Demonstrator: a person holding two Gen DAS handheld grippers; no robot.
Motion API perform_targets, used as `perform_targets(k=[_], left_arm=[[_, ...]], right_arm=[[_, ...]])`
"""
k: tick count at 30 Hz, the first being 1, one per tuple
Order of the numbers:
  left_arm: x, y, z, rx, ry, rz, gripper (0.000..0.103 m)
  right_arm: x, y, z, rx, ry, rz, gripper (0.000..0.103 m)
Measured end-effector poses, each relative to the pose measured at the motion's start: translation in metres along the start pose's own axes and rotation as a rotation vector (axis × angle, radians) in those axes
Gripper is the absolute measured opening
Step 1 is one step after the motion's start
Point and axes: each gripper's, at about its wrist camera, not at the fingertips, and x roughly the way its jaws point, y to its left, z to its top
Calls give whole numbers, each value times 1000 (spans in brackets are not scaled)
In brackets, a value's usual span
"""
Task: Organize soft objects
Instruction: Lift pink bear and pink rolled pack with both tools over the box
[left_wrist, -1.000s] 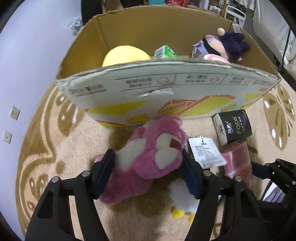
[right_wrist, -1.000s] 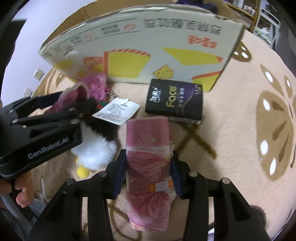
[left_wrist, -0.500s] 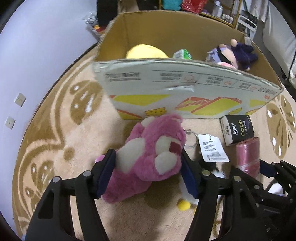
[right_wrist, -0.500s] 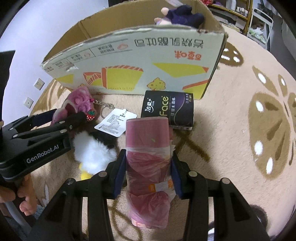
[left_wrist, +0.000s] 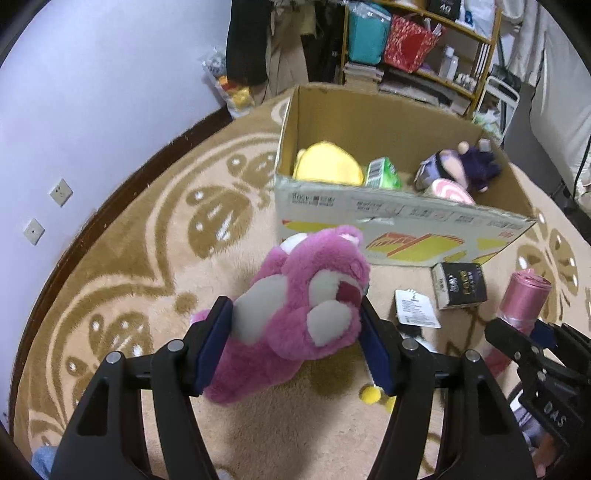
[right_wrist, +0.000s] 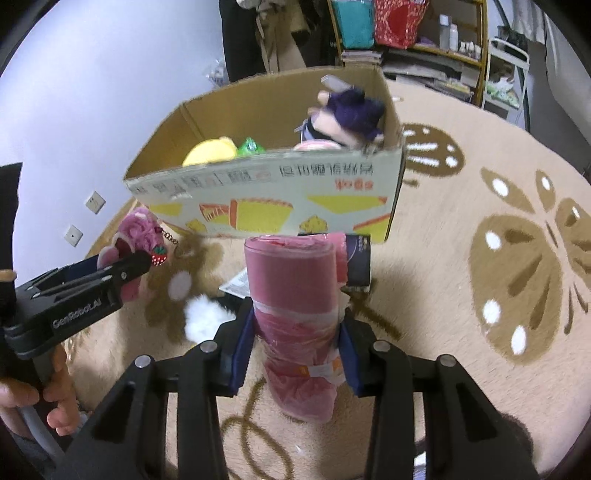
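Pink plush bear (left_wrist: 306, 306) sits clamped between the blue pads of the left tool (left_wrist: 295, 343), lifted clear of the patterned carpet (left_wrist: 140, 266), just in front of the open cardboard box (left_wrist: 399, 221). The right tool (right_wrist: 293, 350) grips a pink roll of bags (right_wrist: 295, 295); its jaws have just been closing on it. A black tissue pack (left_wrist: 460, 286) lies on the carpet near the box, which holds a yellow plush (left_wrist: 328, 168) and a purple-haired doll (left_wrist: 461, 171).

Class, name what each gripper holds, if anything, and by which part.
Left gripper: pink plush bear, across its body. Right gripper: pink bag roll, around its middle.
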Motion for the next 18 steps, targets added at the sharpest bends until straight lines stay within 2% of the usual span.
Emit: perform_targets(k=[2, 5, 6, 10, 18], left_arm=[[-11, 0, 1, 2, -22, 2, 65], [-17, 2, 2, 6, -54, 15, 65], [-20, 2, 1, 8, -64, 22, 65], [-30, 5, 1, -5, -93, 20, 65], [-55, 4, 3, 10, -197, 34, 65]], right_arm=[[0, 5, 2, 4, -13, 4, 34], [3, 11, 4, 4, -16, 12, 18], [4, 11, 4, 6, -15, 19, 17], [2, 12, 3, -5, -25, 23, 16], [-33, 16, 11, -23, -128, 43, 16]])
